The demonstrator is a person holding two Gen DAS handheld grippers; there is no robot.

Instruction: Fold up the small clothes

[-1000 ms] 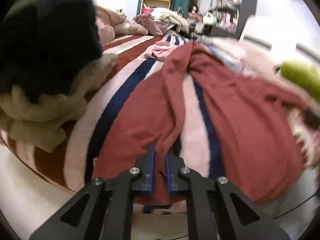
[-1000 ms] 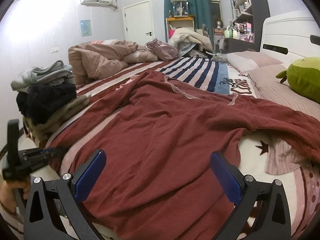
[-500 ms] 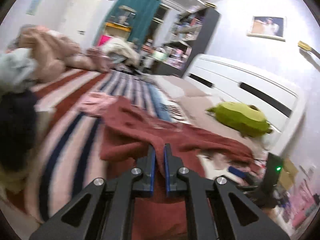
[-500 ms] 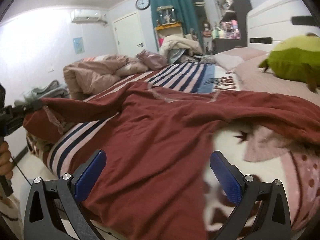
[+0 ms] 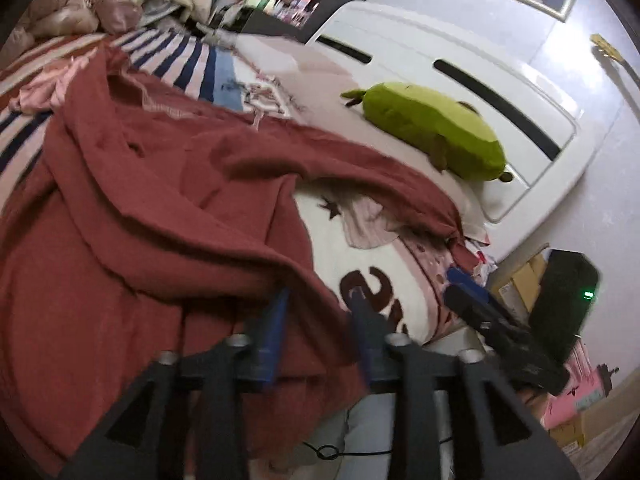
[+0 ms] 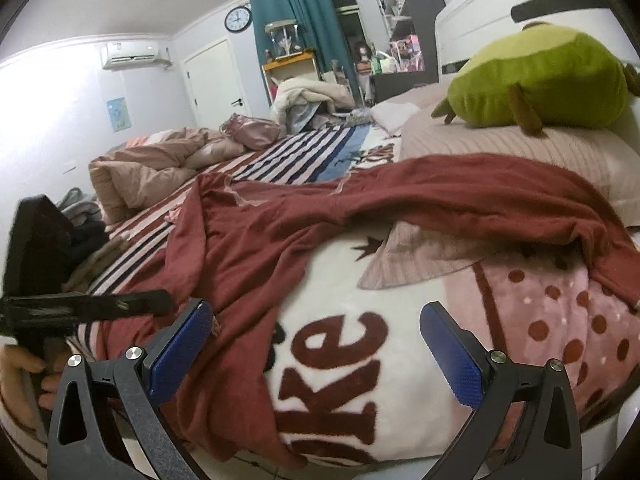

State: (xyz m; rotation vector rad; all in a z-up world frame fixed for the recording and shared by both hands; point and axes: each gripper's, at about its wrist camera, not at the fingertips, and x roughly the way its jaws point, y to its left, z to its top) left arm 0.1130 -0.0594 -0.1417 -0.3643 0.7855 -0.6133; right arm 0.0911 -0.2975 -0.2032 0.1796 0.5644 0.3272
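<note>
A dark red garment [image 5: 132, 216] lies spread and rumpled across the bed; it also shows in the right wrist view [image 6: 280, 232]. One side is folded over toward the middle. My left gripper [image 5: 316, 320] hovers at the bed's near edge with its blue pads parted, and a fold of the red cloth drapes between them. It shows from the side in the right wrist view [image 6: 160, 300]. My right gripper [image 6: 316, 348] is wide open and empty above the white blanket with brown letters [image 6: 332, 360]. Its tip shows in the left wrist view [image 5: 464, 284].
A green plush toy [image 6: 540, 84] lies on the pillow by the white headboard [image 5: 440, 60]. A pink cloth [image 6: 416, 256] peeks from under the red sleeve. A rumpled pink duvet [image 6: 156, 168] and a stack of clothes [image 6: 84, 224] sit on the left. Boxes [image 5: 520, 280] stand beside the bed.
My left gripper carried the red garment's edge up and over to the right, folding it across the bed, and its pads have now parted. My right gripper shifted right, still open.
</note>
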